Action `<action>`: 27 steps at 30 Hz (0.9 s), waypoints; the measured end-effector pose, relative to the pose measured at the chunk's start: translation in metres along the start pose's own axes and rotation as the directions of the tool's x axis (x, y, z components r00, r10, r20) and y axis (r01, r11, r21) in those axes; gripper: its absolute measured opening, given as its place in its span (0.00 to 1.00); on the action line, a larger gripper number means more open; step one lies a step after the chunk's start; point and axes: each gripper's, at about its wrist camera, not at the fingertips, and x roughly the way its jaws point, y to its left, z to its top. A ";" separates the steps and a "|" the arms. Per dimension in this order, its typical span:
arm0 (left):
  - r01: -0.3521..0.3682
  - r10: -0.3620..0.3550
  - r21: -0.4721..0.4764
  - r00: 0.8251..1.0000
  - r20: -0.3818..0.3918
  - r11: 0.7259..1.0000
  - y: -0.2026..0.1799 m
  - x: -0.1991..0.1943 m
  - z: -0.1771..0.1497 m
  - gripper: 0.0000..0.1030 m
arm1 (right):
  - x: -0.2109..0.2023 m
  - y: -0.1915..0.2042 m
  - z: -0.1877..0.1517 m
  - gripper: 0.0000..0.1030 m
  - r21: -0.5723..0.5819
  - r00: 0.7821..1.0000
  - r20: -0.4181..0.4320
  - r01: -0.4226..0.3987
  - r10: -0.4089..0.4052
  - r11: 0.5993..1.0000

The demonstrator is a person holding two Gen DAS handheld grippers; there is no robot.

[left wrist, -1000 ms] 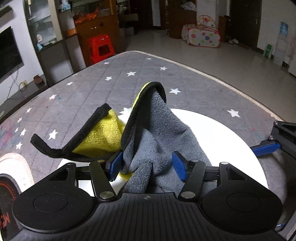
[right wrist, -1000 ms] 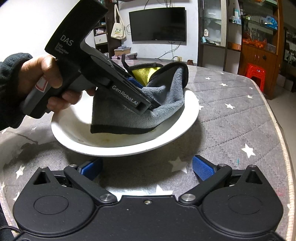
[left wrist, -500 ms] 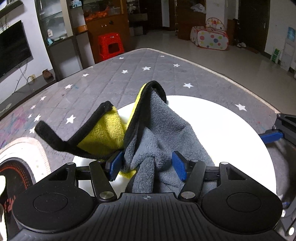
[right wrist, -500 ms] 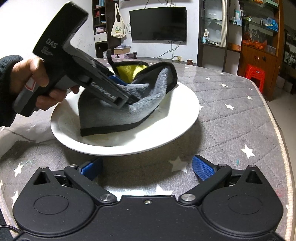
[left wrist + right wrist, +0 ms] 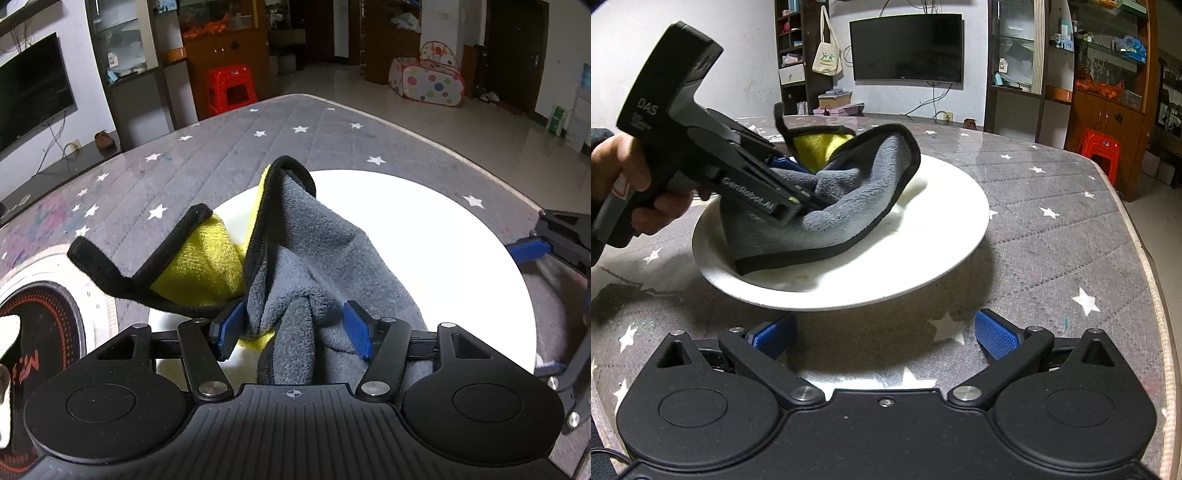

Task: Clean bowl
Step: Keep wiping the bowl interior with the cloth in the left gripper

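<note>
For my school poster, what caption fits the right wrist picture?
Left hand-held gripper wipes the white bowl with a grey-and-yellow cloth.

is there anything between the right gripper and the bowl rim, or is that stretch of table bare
Nothing visible stands in the way. The right gripper sits open just short of the near rim of the white bowl, with only bare starred table cover between. The cloth held by the left gripper stays inside the bowl.

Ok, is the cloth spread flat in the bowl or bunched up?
Bunched up. The cloth is gathered in folds between the left hand-held gripper pads, one corner standing up, its yellow side showing, inside the white bowl.
</note>
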 end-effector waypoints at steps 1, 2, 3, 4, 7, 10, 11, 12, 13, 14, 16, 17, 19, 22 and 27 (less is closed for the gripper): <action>0.001 -0.001 -0.001 1.000 0.000 1.000 0.000 -0.002 -0.001 0.56 | 0.000 0.000 0.000 1.00 0.000 1.000 0.000 0.000 0.000 1.000; 0.003 -0.003 -0.001 1.000 -0.001 1.000 -0.001 -0.004 -0.003 0.55 | 0.000 0.000 0.000 1.00 0.000 1.000 0.000 0.000 0.000 1.000; 0.004 -0.004 -0.002 1.000 -0.001 1.000 -0.002 -0.006 -0.005 0.53 | 0.000 0.000 0.000 1.00 0.000 1.000 0.000 0.000 0.000 1.000; 0.006 -0.006 0.000 1.000 -0.003 1.000 -0.003 -0.008 -0.006 0.51 | 0.000 0.000 -0.001 1.00 0.000 1.000 0.000 0.000 0.000 1.000; 0.023 -0.022 0.011 1.000 -0.012 1.000 -0.007 -0.014 -0.009 0.47 | 0.000 0.000 -0.001 1.00 -0.001 1.000 0.000 0.000 0.000 1.000; 0.060 -0.060 0.020 0.998 -0.024 0.998 -0.012 -0.020 -0.011 0.45 | 0.000 0.000 -0.001 1.00 -0.001 1.000 0.000 0.000 0.000 1.000; 0.068 -0.068 0.021 0.997 -0.025 0.997 -0.013 -0.021 -0.012 0.44 | 0.000 0.000 -0.001 1.00 -0.001 1.000 0.000 0.000 0.000 1.000; 0.080 -0.079 0.022 0.997 -0.027 0.997 -0.014 -0.022 -0.012 0.44 | 0.000 0.000 -0.002 1.00 -0.001 1.000 0.000 0.001 -0.001 1.000; 0.100 -0.099 0.023 0.995 -0.029 0.995 -0.018 -0.023 -0.012 0.43 | 0.000 0.000 -0.002 1.00 -0.001 1.000 0.000 0.001 -0.001 1.000; 0.117 -0.116 0.025 0.993 -0.031 0.993 -0.021 -0.025 -0.012 0.43 | 0.000 0.000 -0.002 1.00 -0.001 1.000 0.000 0.000 0.000 1.000; 0.135 -0.134 0.028 0.991 -0.031 0.990 -0.026 -0.026 -0.013 0.41 | 0.000 0.000 -0.002 1.00 -0.001 1.000 0.000 0.000 0.000 1.000; 0.137 -0.136 0.030 0.990 -0.030 0.990 -0.027 -0.025 -0.013 0.41 | 0.000 0.000 -0.002 1.00 -0.001 1.000 0.000 0.000 0.000 1.000; 0.142 -0.141 0.037 0.990 -0.028 0.989 -0.032 -0.023 -0.011 0.41 | 0.000 0.000 -0.002 1.00 -0.002 1.000 0.000 0.000 0.000 1.000; 0.147 -0.146 0.043 0.989 -0.026 0.988 -0.036 -0.019 -0.007 0.41 | 0.000 0.000 -0.002 1.00 -0.002 1.000 0.000 0.000 0.000 1.000; 0.147 -0.146 0.059 0.989 -0.021 0.987 -0.042 -0.007 0.004 0.41 | 0.000 0.001 -0.002 1.00 -0.001 1.000 0.000 0.000 0.000 1.000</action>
